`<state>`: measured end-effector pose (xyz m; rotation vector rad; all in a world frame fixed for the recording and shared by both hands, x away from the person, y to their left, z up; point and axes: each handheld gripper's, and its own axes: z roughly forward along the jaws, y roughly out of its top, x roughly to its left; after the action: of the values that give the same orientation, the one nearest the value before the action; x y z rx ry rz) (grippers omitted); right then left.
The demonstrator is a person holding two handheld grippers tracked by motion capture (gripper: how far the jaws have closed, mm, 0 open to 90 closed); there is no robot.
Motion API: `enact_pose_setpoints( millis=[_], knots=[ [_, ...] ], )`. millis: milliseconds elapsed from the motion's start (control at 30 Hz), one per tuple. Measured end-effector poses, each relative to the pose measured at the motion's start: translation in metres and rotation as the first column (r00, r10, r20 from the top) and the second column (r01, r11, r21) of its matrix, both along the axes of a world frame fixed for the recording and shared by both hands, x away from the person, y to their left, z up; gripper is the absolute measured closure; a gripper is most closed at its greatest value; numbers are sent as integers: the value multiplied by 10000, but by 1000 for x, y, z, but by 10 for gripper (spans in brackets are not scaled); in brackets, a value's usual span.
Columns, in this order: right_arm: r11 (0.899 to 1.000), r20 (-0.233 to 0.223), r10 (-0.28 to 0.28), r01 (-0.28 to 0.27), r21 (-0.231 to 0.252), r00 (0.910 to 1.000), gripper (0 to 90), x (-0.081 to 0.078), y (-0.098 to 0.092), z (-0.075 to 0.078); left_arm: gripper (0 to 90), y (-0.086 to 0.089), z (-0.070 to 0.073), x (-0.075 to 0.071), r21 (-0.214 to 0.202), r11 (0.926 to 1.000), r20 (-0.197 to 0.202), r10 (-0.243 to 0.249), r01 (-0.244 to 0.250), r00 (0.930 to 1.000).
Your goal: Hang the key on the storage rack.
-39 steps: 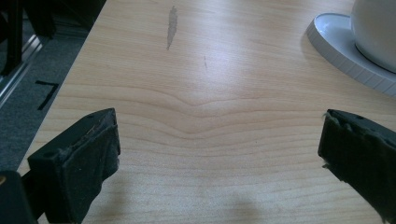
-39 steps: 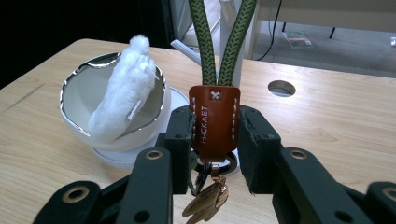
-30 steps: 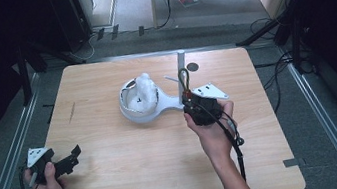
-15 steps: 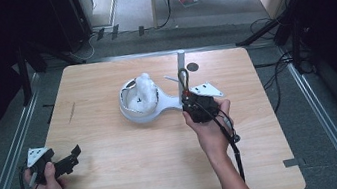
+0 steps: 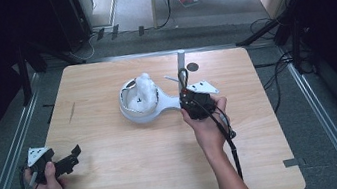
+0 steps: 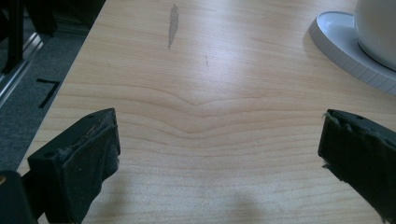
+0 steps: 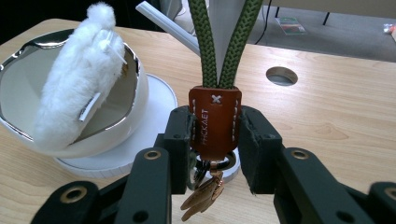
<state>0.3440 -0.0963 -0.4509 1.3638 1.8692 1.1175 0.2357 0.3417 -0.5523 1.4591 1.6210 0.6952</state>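
Near the middle of the table, the right gripper pinches a keychain's brown leather tab, with green cord looping up from it and little gold keys or charms hanging below. Since a second ago the right hand has slid a bit toward the white bowl, which sits at about 10 o'clock from it. The keychain is now just beside the bowl's flat white base. My guess is that the keychain is going into the bowl, where a white fluffy thing leans.

At about 8 o'clock on the table, the left gripper has not moved. Its jaws are spread wide with only bare wood between them.

Writing on the tab looks like "PACKAET", but I can't be sure.
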Motion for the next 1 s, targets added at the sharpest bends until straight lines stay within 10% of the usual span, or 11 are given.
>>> enact_pose_setpoints(
  millis=[1000],
  knots=[
    [9999,915,-62,52,117,9958,328,-30,-41,-2,0,0,0,0,44,10000,2,-1,1,10000]
  ],
)
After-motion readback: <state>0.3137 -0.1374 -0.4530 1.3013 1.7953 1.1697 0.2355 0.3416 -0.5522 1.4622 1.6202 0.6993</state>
